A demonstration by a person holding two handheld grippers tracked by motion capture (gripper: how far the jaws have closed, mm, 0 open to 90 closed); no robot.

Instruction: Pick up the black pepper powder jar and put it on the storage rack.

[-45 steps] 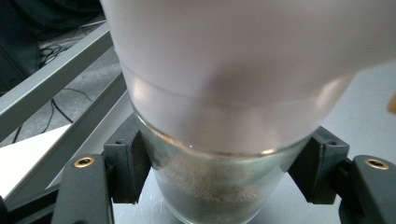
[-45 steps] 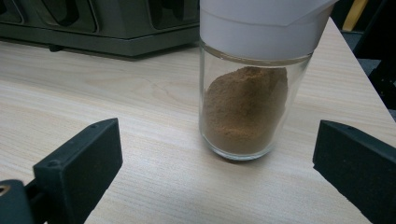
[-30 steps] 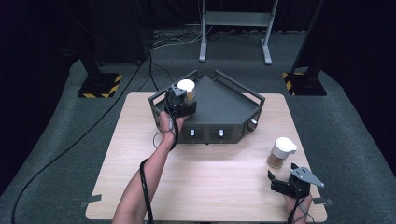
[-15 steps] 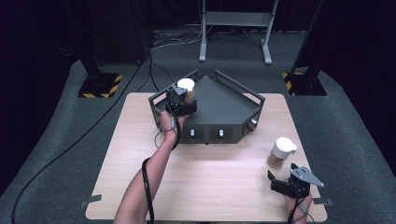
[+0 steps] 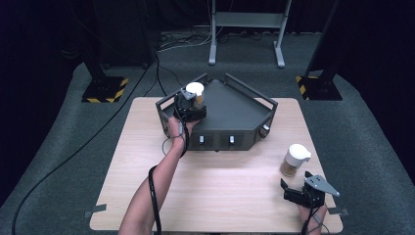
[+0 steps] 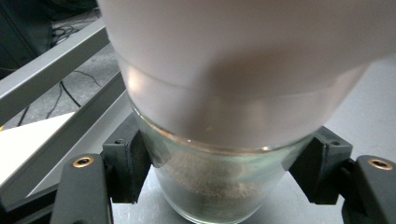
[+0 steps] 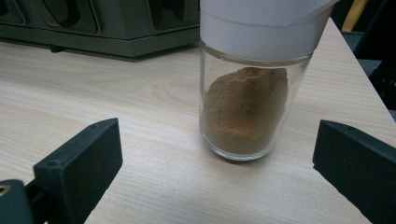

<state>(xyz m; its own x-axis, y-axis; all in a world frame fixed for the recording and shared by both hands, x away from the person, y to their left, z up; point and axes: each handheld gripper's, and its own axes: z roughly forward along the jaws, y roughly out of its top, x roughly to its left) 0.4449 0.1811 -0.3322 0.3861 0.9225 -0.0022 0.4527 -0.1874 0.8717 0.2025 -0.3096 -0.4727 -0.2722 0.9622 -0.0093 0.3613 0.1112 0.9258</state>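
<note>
Left gripper (image 5: 195, 102) at upper centre, jaws just easing open around white-capped jar (image 6: 219, 186) on grey tray (image 5: 244, 105), right gripper (image 5: 297, 195) lower right, jaws wide, facing spice jar (image 7: 247, 112) on table (image 5: 220, 191).

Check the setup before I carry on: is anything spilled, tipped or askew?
Nothing stands out. The jar on the rack is upright between the left gripper jaws, which have just been opening. The jar of brown powder stands upright on the table, ahead of the open right gripper. No spill shows.

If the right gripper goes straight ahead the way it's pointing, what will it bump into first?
Most likely the glass jar of brown powder. It stands on the table just ahead of the open right gripper, roughly between its fingers.
</note>
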